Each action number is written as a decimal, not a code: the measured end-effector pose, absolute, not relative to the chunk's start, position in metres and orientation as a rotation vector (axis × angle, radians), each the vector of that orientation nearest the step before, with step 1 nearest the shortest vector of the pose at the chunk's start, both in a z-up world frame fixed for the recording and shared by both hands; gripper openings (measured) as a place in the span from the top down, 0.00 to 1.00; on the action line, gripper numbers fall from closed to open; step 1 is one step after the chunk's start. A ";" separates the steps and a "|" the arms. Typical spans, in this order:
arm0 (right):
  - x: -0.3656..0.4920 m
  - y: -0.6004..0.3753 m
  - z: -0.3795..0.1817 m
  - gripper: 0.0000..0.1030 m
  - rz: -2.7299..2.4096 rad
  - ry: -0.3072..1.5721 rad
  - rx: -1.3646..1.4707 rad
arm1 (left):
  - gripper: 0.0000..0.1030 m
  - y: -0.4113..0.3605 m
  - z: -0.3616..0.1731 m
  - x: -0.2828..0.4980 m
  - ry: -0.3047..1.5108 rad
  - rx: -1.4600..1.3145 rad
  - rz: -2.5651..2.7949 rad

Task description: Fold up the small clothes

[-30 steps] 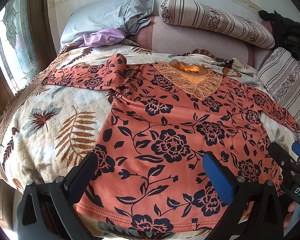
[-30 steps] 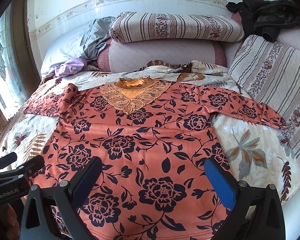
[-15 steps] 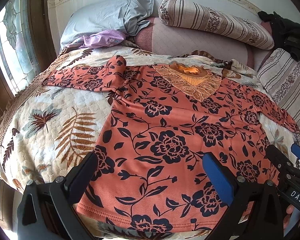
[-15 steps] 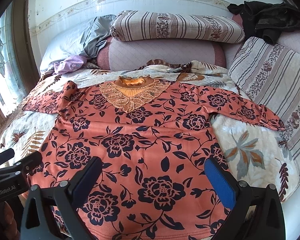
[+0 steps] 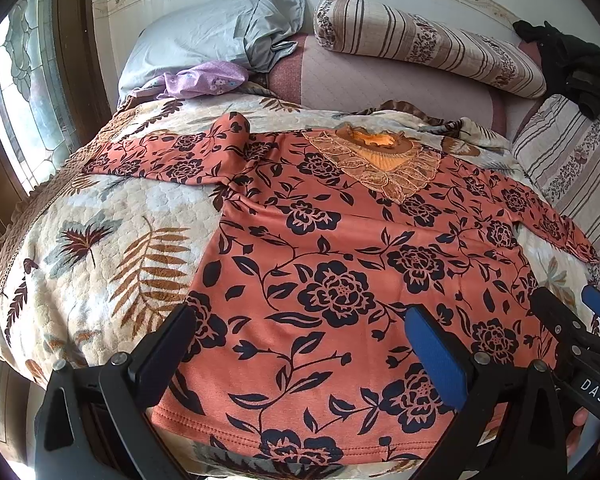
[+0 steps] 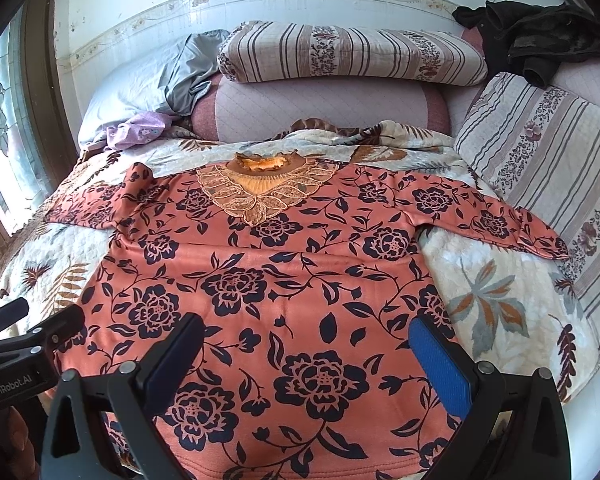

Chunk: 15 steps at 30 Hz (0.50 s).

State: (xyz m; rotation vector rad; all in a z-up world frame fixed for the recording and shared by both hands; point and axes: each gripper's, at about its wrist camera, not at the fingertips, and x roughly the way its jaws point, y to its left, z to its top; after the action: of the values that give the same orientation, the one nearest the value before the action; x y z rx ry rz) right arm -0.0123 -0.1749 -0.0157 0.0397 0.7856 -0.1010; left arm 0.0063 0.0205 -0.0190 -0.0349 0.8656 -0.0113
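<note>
Shirt (image 5: 340,264), orange with dark flowers, lies flat and face up on a leaf-patterned bed (image 5: 92,248), both sleeves spread out, with striped pillows (image 6: 348,52), a grey pillow (image 5: 204,36), a purple cloth (image 5: 204,80) and a black garment (image 6: 540,36) at the head and right side, nothing lying on it. Left gripper (image 5: 300,344) and right gripper (image 6: 308,352) hover side by side over the hem, jaws spread wide, holding nothing. Compared with a second ago, both views have barely changed; the grippers sit slightly further back from the shirt.
</note>
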 end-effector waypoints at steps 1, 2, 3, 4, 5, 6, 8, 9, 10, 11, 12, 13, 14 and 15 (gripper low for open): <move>-0.012 -0.175 -0.016 0.00 -0.102 0.785 0.041 | 0.00 0.021 -0.019 0.006 0.866 -0.035 -0.012; -0.012 -0.175 -0.016 0.00 -0.101 0.786 0.042 | 0.00 0.020 -0.019 0.006 0.866 -0.035 -0.012; -0.012 -0.175 -0.016 0.00 -0.101 0.786 0.042 | 0.00 0.020 -0.019 0.006 0.867 -0.034 -0.012; -0.012 -0.175 -0.016 0.00 -0.102 0.785 0.041 | 0.00 0.020 -0.019 0.006 0.866 -0.034 -0.013; -0.012 -0.175 -0.016 0.00 -0.102 0.785 0.040 | 0.00 0.020 -0.019 0.006 0.866 -0.032 -0.013; -0.012 -0.175 -0.016 0.00 -0.101 0.786 0.042 | 0.00 0.021 -0.020 0.007 0.867 -0.032 -0.012; -0.011 -0.175 -0.017 0.00 -0.101 0.786 0.042 | 0.00 0.021 -0.020 0.007 0.868 -0.032 -0.014; -0.011 -0.175 -0.017 0.00 -0.102 0.786 0.042 | 0.00 0.021 -0.021 0.007 0.869 -0.031 -0.013; -0.011 -0.175 -0.017 0.00 -0.101 0.787 0.043 | 0.00 0.020 -0.021 0.007 0.870 -0.029 -0.013; -0.011 -0.175 -0.017 0.00 -0.101 0.787 0.043 | 0.00 0.020 -0.022 0.008 0.870 -0.028 -0.013; -0.011 -0.175 -0.017 0.00 -0.102 0.786 0.041 | 0.00 0.020 -0.023 0.008 0.871 -0.026 -0.014; -0.010 -0.176 -0.018 0.00 -0.104 0.786 0.042 | 0.00 0.019 -0.024 0.008 0.871 -0.024 -0.014; -0.010 -0.176 -0.018 0.00 -0.104 0.787 0.044 | 0.00 0.019 -0.024 0.009 0.873 -0.022 -0.014; -0.009 -0.177 -0.019 0.00 -0.104 0.789 0.045 | 0.00 0.018 -0.025 0.009 0.875 -0.020 -0.015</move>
State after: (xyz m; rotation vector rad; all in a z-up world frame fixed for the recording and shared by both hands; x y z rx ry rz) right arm -0.0094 -0.1768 -0.0191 0.0451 0.7886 -0.1042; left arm 0.0091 0.0182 -0.0247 -0.0205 0.8746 -0.0149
